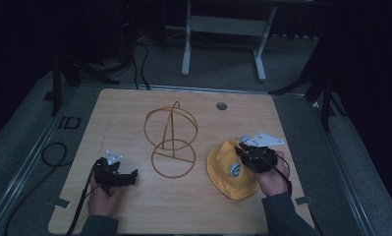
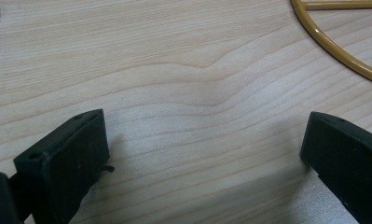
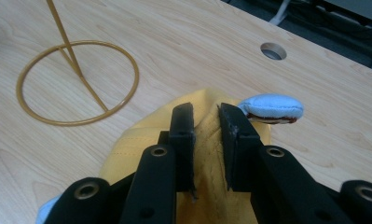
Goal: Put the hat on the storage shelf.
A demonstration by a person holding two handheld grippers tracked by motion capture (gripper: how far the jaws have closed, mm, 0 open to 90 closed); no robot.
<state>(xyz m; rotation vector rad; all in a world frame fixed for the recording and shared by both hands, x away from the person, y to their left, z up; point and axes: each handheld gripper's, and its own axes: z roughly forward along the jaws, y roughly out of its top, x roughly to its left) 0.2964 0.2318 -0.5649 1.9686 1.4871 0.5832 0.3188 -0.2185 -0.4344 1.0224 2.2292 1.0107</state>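
Right gripper [image 3: 207,112], jaws nearly closed, pinches a fold of the yellow fabric cap [image 1: 230,169] lying on the pale wooden table [image 1: 134,103]; a light-blue padded piece [image 3: 271,108] lies just beside it. Left gripper [image 2: 204,149] rests wide open and empty on bare wood, near the golden wire stand with two rings [image 1: 172,140], which stands between the grippers.

The high view is dim and slightly soft, its surroundings sinking into near black, while both gripper views are brighter, with soft shadows under the left gripper's fingers [image 2: 72,158] on the sharply grained surface [image 2: 183,70] and blurred near edges.
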